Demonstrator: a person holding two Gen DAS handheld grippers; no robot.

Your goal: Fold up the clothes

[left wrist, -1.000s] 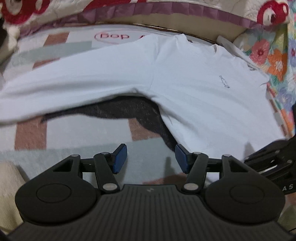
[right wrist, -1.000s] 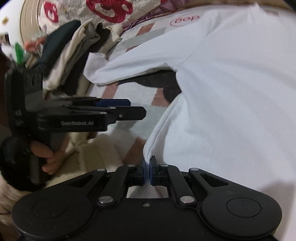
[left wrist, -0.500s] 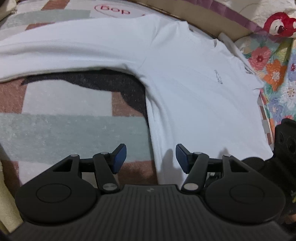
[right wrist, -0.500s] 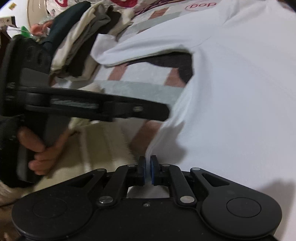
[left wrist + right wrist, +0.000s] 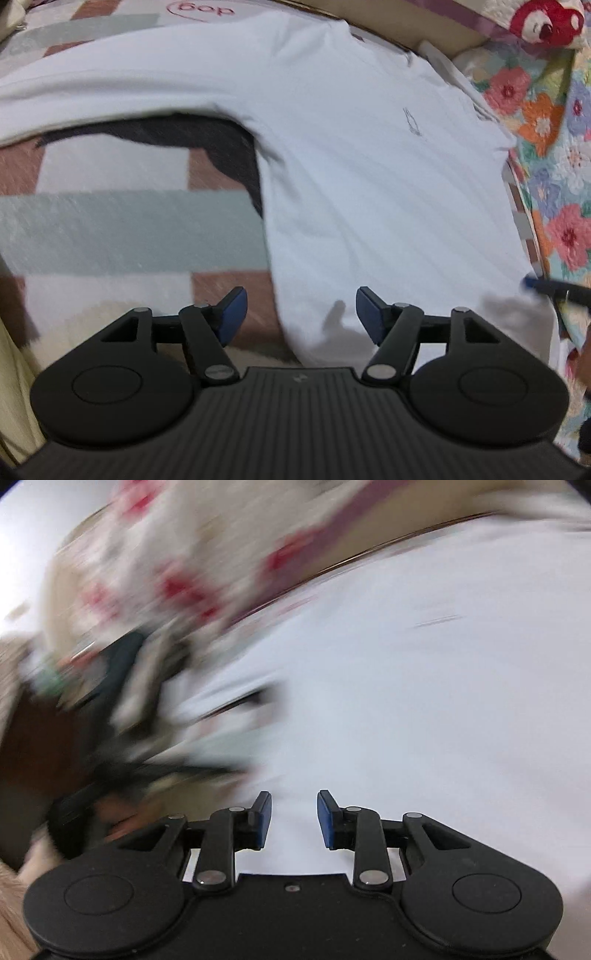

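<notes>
The left gripper [image 5: 298,314] stands well open, its blue pads [image 5: 232,314] wide apart with nothing pressed between them; its jaws have just been opening a little further; beneath the gap lies the side edge of the white shirt [image 5: 369,166], which crosses under the right-hand pad while the left-hand pad hangs over the checked blanket [image 5: 122,229]; whether the pads touch the cloth cannot be told. The right gripper [image 5: 294,819] has just been opening, its pads now parted by a clear gap with only the white shirt [image 5: 424,709] showing behind that gap and nothing clamped.

The left wrist view shows the shirt spread flat across the middle and right of the frame, one long sleeve reaching out to the upper left, a small dark mark on the chest at upper right, and a dark garment [image 5: 207,140] peeking from under the armpit; at the right edge a blue-tipped dark finger of the right gripper [image 5: 554,288] lies at the shirt's lower corner. The right wrist view is heavily smeared; it gives the shirt filling the right half, and at left a blurred pile of clothes [image 5: 122,679] and the dark body of the left gripper [image 5: 122,775].

Around the shirt are a flowered quilt [image 5: 554,166] at right and a red-and-cream cover [image 5: 546,22] at upper right.
</notes>
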